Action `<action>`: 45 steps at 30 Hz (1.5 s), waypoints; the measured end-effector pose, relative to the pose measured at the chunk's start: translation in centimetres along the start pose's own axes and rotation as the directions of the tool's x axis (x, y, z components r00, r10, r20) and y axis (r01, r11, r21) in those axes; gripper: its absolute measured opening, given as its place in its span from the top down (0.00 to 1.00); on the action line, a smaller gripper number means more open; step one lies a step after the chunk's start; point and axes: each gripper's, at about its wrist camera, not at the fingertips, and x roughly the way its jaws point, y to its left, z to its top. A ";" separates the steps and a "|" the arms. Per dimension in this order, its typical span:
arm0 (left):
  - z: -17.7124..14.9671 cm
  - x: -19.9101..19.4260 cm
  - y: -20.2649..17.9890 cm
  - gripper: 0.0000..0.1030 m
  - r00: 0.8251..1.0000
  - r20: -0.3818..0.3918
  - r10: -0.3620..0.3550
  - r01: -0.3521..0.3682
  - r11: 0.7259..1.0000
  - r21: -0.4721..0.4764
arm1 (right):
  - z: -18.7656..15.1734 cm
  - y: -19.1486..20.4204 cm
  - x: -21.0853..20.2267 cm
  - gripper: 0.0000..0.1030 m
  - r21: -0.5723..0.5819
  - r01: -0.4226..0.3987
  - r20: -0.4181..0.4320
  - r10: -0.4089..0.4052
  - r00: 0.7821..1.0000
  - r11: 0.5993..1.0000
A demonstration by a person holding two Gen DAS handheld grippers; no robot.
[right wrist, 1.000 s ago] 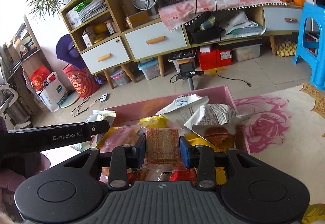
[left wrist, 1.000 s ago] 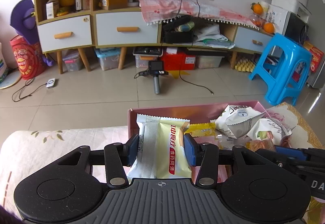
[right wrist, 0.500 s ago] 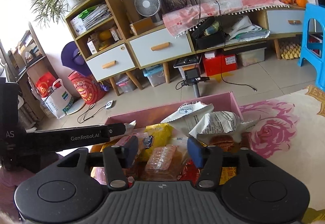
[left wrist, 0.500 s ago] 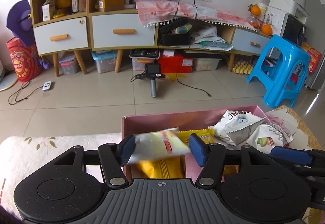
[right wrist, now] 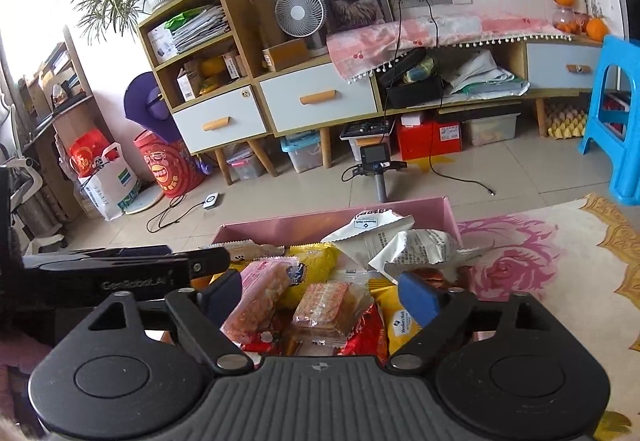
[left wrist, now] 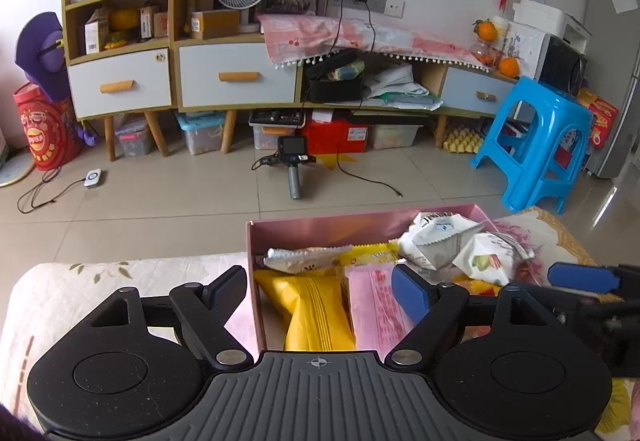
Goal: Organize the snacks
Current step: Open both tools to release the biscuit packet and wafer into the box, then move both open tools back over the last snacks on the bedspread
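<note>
Both snacks have just been let go. The left tool [left wrist: 320, 291] and right tool [right wrist: 320, 297] have just been opening and are spread wide, nothing gripped. The packets lie beneath them in the pink box [left wrist: 360, 227]. Another loose snack should be sought next.

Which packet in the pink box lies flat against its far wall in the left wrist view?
The white packet with orange print, lying crosswise along the pink box's far wall; the yellow packet and pink packet run lengthwise.
</note>
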 end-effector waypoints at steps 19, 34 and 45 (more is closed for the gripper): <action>-3.8 -7.0 0.4 0.11 1.000 -0.029 -0.003 0.001 0.999 -0.041 | -0.7 1.0 -5.6 0.11 -0.041 0.066 0.008 -0.066 0.998 0.997; -7.5 -12.3 0.1 0.04 0.998 -0.043 0.040 -0.041 0.999 -0.034 | -3.1 3.9 -9.0 0.08 -0.128 0.060 0.014 -0.059 0.998 0.990; -10.3 -14.7 1.4 0.01 0.997 -0.019 0.070 -0.072 0.992 -0.104 | -5.2 4.3 -10.0 0.08 -0.159 0.065 0.033 -0.060 0.998 0.985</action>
